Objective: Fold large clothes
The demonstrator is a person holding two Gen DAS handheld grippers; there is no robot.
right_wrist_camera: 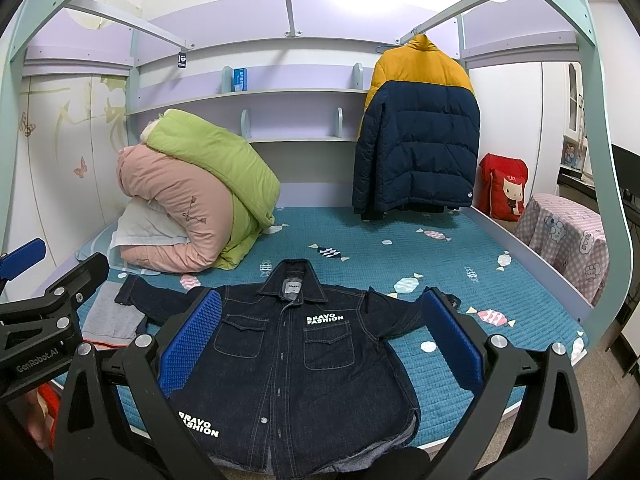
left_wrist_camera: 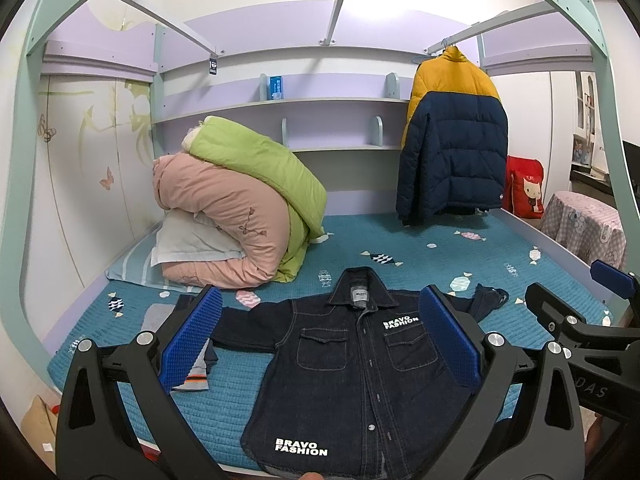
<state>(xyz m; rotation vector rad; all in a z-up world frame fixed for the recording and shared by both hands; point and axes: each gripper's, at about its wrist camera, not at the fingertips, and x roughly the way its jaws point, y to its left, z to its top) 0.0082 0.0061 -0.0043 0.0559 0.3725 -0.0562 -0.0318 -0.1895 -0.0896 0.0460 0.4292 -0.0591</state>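
A dark denim shirt [left_wrist_camera: 344, 376] with white "BRAVO FASHION" print lies flat and face up on the teal bed cover [left_wrist_camera: 420, 248], collar away from me, sleeves spread to both sides. It also shows in the right wrist view [right_wrist_camera: 288, 360]. My left gripper [left_wrist_camera: 320, 340] is open and empty, held above the shirt's front. My right gripper [right_wrist_camera: 320, 340] is open and empty above the shirt. The right gripper shows at the right edge of the left wrist view [left_wrist_camera: 580, 308]; the left gripper shows at the left edge of the right wrist view [right_wrist_camera: 44, 280].
A grey folded garment [right_wrist_camera: 112, 316] lies left of the shirt. Rolled pink and green duvets [left_wrist_camera: 240, 208] sit at the back left on a pillow. A yellow and navy puffer jacket [left_wrist_camera: 452, 132] hangs at the back right. A checked covered stool [right_wrist_camera: 564, 240] stands right of the bed.
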